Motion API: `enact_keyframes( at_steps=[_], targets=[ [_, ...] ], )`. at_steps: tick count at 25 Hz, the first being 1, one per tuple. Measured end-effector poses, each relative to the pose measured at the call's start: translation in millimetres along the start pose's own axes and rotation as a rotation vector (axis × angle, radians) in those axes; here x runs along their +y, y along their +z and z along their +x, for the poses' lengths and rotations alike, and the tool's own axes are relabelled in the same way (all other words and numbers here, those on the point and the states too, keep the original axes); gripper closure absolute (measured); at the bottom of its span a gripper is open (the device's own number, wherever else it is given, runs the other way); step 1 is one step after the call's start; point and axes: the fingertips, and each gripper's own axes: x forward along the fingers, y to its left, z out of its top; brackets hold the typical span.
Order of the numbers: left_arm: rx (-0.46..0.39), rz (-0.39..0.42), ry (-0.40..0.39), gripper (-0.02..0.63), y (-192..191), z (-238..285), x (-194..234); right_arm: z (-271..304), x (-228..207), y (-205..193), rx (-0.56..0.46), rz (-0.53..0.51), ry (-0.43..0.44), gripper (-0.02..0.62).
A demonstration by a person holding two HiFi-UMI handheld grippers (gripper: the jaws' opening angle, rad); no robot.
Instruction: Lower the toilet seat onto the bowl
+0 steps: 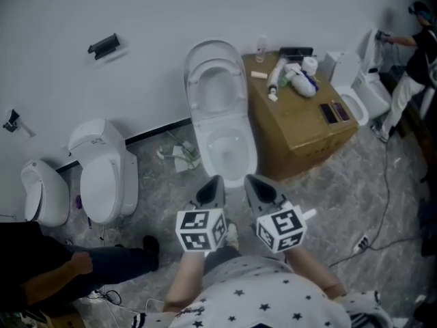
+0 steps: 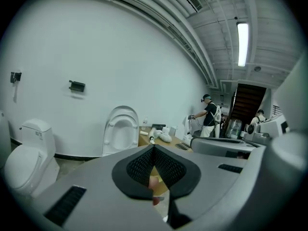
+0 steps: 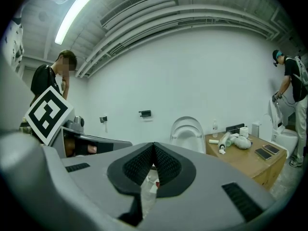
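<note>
A white toilet stands against the far wall, its bowl (image 1: 229, 152) open. Its seat (image 1: 217, 87) and lid stand raised against the wall. The raised seat (image 2: 121, 132) also shows in the left gripper view, and the seat (image 3: 188, 133) in the right gripper view too. My left gripper (image 1: 213, 185) and right gripper (image 1: 254, 183) hover side by side just in front of the bowl, short of it. Both are shut with nothing between the pads. Neither touches the toilet.
A cardboard box (image 1: 304, 125) with a bottle, rolls and phones on top stands right of the toilet. Two more white toilets (image 1: 102, 176) sit at the left. Crumpled wrapping (image 1: 181, 157) lies on the floor. A person (image 1: 413, 60) works at the far right.
</note>
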Motion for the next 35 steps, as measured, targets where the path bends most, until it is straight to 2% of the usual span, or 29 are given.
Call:
enact_keyframes(
  at_steps=[18, 29, 35],
  targets=[
    [0.014, -0.002, -0.027, 0.609, 46, 88, 71, 111, -39, 30, 0.001, 0.02, -0.034, 0.591],
    [0.014, 0.001, -0.044, 0.608, 64, 126, 98, 151, -56, 32, 0.018, 0.033, -0.069, 0.591],
    [0.024, -0.017, -0.032, 0.609, 68, 140, 111, 169, -61, 37, 0.021, 0.027, -0.054, 0.591]
  ],
)
